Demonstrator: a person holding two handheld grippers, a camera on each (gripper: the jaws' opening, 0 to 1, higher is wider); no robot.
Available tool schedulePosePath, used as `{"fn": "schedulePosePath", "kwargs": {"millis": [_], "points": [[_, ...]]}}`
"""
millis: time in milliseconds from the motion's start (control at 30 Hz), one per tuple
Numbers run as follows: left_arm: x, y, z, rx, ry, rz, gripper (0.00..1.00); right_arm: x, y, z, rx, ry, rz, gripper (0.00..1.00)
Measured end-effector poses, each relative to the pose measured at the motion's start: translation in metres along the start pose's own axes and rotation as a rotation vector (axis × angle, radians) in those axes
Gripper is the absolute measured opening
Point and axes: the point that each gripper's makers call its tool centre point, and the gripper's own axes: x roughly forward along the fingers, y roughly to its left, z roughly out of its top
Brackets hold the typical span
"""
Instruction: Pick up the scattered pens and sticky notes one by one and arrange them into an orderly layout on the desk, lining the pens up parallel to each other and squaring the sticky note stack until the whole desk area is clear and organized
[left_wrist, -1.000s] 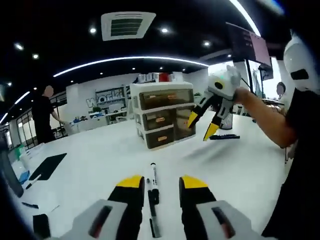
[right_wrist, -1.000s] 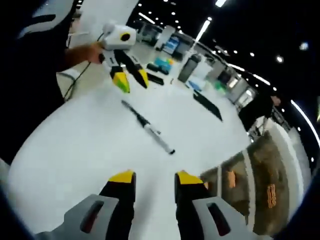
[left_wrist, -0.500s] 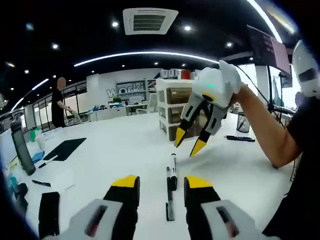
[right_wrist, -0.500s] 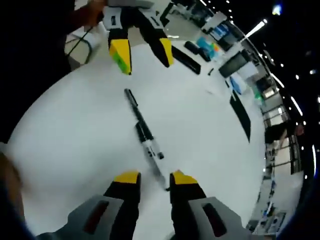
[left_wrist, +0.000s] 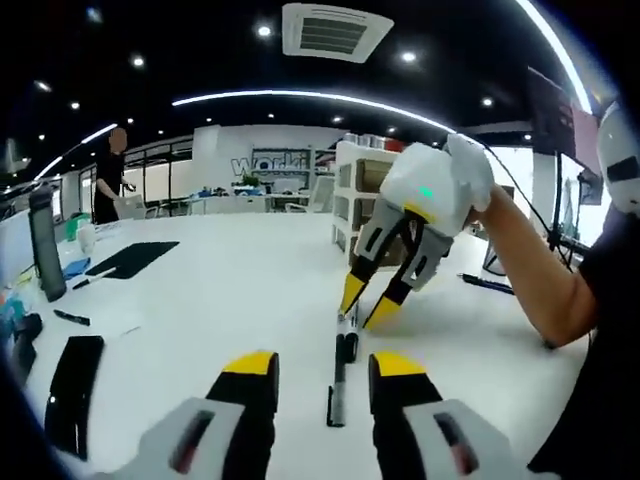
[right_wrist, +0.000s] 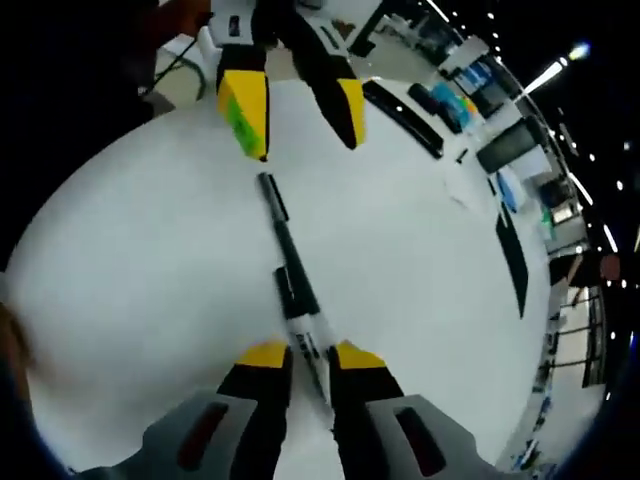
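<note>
On the white worktop (left_wrist: 230, 290), the right gripper (right_wrist: 310, 352) nearly closes around one pen (right_wrist: 297, 290) end; the left gripper (left_wrist: 322, 365) stands open at the other. A drawer unit (left_wrist: 362, 190) stands behind, contents unclear.

Open-plan office or shared workspace. Evidence: long white desk (left_wrist: 230, 290) running well back into the room; dark ceiling with recessed spotlights, a curved light strip (left_wrist: 300, 97) and a square air-conditioning vent (left_wrist: 335, 27). Far white wall carries large lettering (left_wrist: 262, 165), partly hidden. A set of plastic desk drawers (left_wrist: 358, 195) stands on the desk. Black mat (left_wrist: 130, 257) and dark bottle (left_wrist: 44, 240) at the left. Monitor (left_wrist: 560, 115) high at the right. A person (left_wrist: 108, 185) stands by the far windows.
</note>
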Motion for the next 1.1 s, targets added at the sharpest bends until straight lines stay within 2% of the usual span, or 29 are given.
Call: {"fn": "schedulePosePath", "kwargs": {"millis": [100,300,367,500,600,733,867,1033,1100], "points": [[0.000,0.003,0.005,-0.030,-0.015,-0.003,0.37,0.004,0.006,0.001,-0.016,0.008,0.027,0.14],[-0.006,0.008,0.013,-0.012,-0.029,0.020,0.37,0.005,0.008,-0.001,-0.018,0.025,0.034,0.10],[-0.007,0.009,0.009,-0.011,-0.024,0.021,0.37,0.004,0.010,-0.001,-0.003,0.034,0.040,0.09],[-0.009,0.008,0.002,-0.026,-0.016,0.021,0.37,-0.003,0.025,-0.004,0.079,0.043,0.101,0.09],[-0.011,0.008,-0.002,-0.037,-0.019,0.026,0.36,-0.001,0.024,-0.003,0.093,0.049,0.099,0.09],[-0.006,0.007,-0.010,-0.048,0.001,0.025,0.36,0.000,0.024,-0.002,0.097,0.091,0.097,0.09],[-0.007,-0.003,-0.008,-0.039,-0.001,0.008,0.36,0.001,0.024,-0.004,0.130,0.114,0.096,0.09],[-0.007,-0.003,-0.009,-0.034,0.002,0.012,0.36,0.001,0.022,-0.005,0.125,0.051,0.082,0.08],[-0.006,-0.003,-0.008,-0.035,-0.003,0.016,0.36,0.000,0.029,-0.002,0.174,0.013,0.115,0.07]]}}
